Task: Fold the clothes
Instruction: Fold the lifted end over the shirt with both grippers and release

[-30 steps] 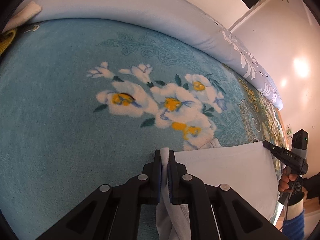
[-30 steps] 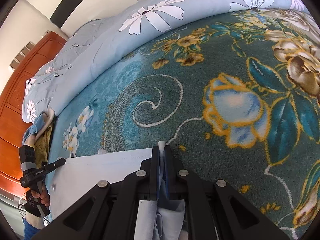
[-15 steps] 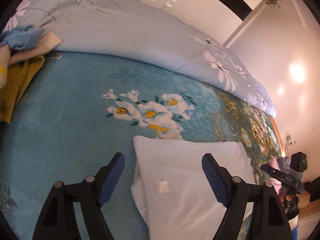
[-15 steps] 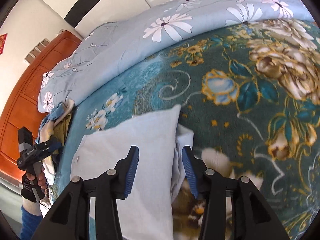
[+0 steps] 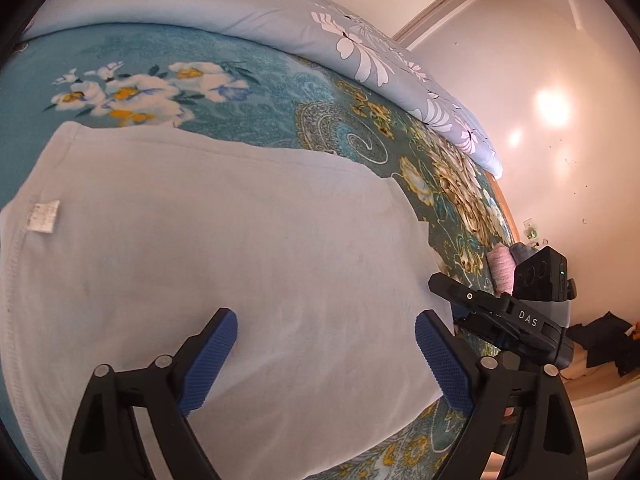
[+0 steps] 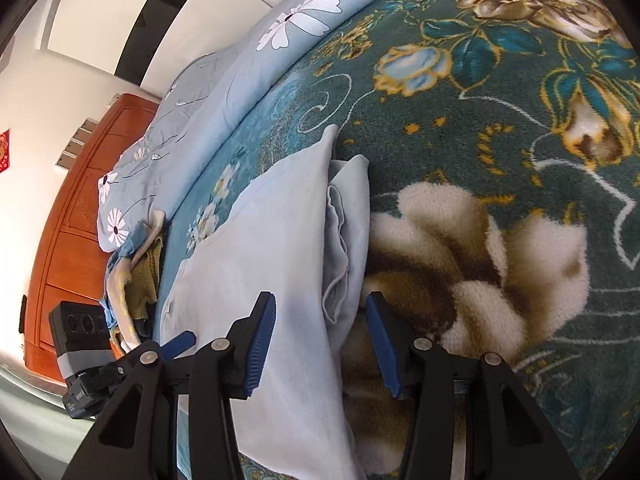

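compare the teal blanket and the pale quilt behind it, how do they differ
The blanket is fuzzy plush, deep teal with gold and cream blooms; the quilt is smooth, light blue cloth with white daisies. The blanket lies flat under the folded white garment; the quilt is heaped in a long roll behind it, with nothing on the part in view. Both are floral bedding on the same bed.

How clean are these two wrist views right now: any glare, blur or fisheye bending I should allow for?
Left wrist: sharp; bright glare spots on the wall; the pale garment and floral blanket bow strongly toward the rim. Right wrist: sharp and evenly lit; the orange wardrobe leans and the blanket bulges; dark corners in both.
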`<state>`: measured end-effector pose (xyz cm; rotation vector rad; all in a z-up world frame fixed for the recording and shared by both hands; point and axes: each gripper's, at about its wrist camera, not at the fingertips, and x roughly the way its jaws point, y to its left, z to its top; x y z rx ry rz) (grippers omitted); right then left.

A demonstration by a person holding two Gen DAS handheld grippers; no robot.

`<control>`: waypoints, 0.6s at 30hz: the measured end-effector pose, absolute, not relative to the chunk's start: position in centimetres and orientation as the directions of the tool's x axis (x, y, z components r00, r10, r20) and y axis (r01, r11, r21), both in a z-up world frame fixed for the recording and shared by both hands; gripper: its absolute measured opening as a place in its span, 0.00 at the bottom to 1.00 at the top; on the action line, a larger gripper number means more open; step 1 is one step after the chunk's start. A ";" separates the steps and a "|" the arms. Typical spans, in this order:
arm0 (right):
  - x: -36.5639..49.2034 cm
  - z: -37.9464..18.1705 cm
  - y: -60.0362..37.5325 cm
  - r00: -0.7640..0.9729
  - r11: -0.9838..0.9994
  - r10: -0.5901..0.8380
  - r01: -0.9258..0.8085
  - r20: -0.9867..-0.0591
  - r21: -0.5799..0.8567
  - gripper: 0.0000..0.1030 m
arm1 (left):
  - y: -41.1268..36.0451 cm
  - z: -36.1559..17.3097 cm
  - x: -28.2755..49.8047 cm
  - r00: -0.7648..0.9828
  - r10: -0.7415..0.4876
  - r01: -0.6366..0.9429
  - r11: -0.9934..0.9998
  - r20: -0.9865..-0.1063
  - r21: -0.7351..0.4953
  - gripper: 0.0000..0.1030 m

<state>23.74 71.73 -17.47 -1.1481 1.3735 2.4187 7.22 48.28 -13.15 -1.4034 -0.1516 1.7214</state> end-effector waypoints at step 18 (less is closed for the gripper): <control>21.9 -14.2 70.3 -0.637 -0.672 -0.179 -0.477 -0.749 0.567 0.09 | 46.9 -14.2 8.9 -0.029 0.643 -0.505 -0.670 -0.765 -0.544 0.01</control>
